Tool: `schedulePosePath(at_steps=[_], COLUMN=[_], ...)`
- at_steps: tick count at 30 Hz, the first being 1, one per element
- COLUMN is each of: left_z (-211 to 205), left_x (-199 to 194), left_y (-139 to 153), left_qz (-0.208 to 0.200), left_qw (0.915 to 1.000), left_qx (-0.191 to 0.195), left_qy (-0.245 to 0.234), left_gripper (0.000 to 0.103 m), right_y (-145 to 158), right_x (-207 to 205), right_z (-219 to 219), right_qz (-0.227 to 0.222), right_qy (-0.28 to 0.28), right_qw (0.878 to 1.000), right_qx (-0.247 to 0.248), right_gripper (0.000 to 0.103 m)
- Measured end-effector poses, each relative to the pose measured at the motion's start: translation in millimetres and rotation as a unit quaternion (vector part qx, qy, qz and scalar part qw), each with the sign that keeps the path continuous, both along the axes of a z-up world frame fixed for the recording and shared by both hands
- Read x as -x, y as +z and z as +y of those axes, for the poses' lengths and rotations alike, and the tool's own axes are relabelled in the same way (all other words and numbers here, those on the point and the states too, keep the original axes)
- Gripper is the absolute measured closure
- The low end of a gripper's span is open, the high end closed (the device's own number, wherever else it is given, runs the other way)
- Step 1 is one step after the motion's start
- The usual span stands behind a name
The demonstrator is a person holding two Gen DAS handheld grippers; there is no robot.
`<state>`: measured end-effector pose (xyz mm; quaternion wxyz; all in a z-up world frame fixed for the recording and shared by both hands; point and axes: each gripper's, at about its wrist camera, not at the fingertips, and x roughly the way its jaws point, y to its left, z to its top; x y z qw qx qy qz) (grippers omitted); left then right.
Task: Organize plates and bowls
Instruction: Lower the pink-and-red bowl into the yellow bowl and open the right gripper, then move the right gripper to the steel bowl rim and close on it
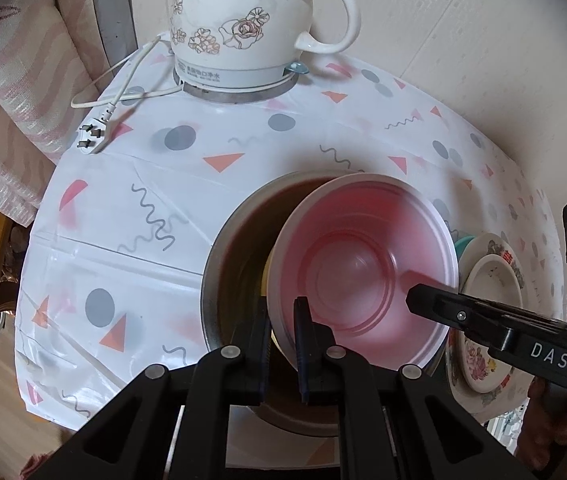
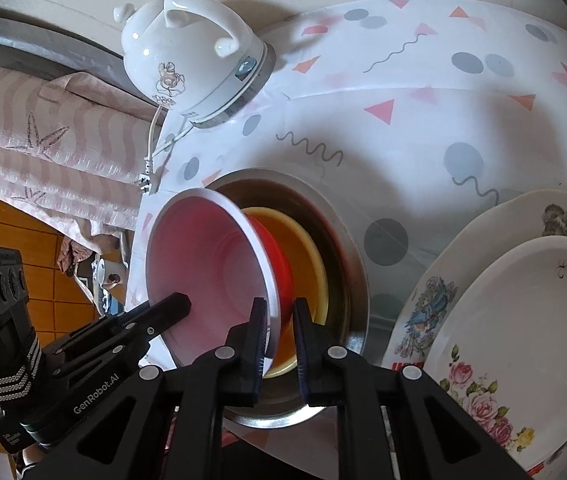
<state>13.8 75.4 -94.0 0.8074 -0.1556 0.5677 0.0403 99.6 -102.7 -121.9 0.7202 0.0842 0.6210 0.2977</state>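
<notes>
A red bowl with a white-pink inside (image 1: 363, 264) (image 2: 211, 264) is held tilted over a steel basin (image 1: 235, 248) (image 2: 343, 248). A yellow bowl (image 2: 307, 256) lies inside the basin under it. My left gripper (image 1: 281, 308) is shut on the red bowl's near rim. My right gripper (image 2: 279, 308) is shut on the rim at the other side, and it also shows in the left wrist view (image 1: 423, 300). The left gripper also shows in the right wrist view (image 2: 171, 312). Two stacked flowered plates (image 1: 491, 292) (image 2: 523, 320) stand to the right of the basin.
A white flowered electric kettle (image 1: 251, 24) (image 2: 187, 60) stands at the back of the table, its cord and plug (image 1: 95, 136) lying on the patterned tablecloth (image 1: 123, 208) (image 2: 443, 100). A striped cushion (image 1: 11, 80) lies left of the table. A wall runs behind.
</notes>
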Motion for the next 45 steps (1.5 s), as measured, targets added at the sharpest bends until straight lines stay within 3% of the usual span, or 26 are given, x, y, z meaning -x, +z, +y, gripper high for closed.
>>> schedulePosePath(at_steps=[21, 24, 26, 31, 34, 45], left_z=[-1.3, 3.1, 5.7, 6.4, 9.9, 20.5], left_x=[-2.3, -0.6, 0.2, 2.4, 3.6, 6.3], left_y=[-6.0, -3.1, -0.2, 10.5, 16.3, 16.1], left_qz=[0.009, 0.001, -0.006, -0.030, -0.042, -0.043], left_qw=[0.9999, 0.9999, 0.9998, 0.9992, 0.9985, 0.9973], left_qx=[-0.004, -0.003, -0.004, -0.011, -0.019, -0.012], left_qy=[0.006, 0.015, 0.021, 0.023, 0.031, 0.058], left_gripper=[0.088, 0.077, 0.062, 0.054, 0.044, 0.043], right_y=[2.6, 3.9, 5.6, 11.9, 14.5, 18.5], right_x=[1.7, 1.2, 0.3, -1.7, -2.0, -2.8], right_z=[-7.3, -8.6, -10.0, -12.9, -14.6, -22.0], right_qz=[0.002, 0.000, -0.002, -0.012, -0.017, -0.026], right_qy=[-0.014, -0.017, -0.021, -0.034, -0.037, -0.045], right_qw=[1.000, 1.000, 1.000, 0.999, 0.999, 0.998], right_qx=[-0.004, -0.008, -0.014, -0.024, -0.030, -0.038], right_gripper=[0.080, 0.080, 0.080, 0.080, 0.079, 0.079])
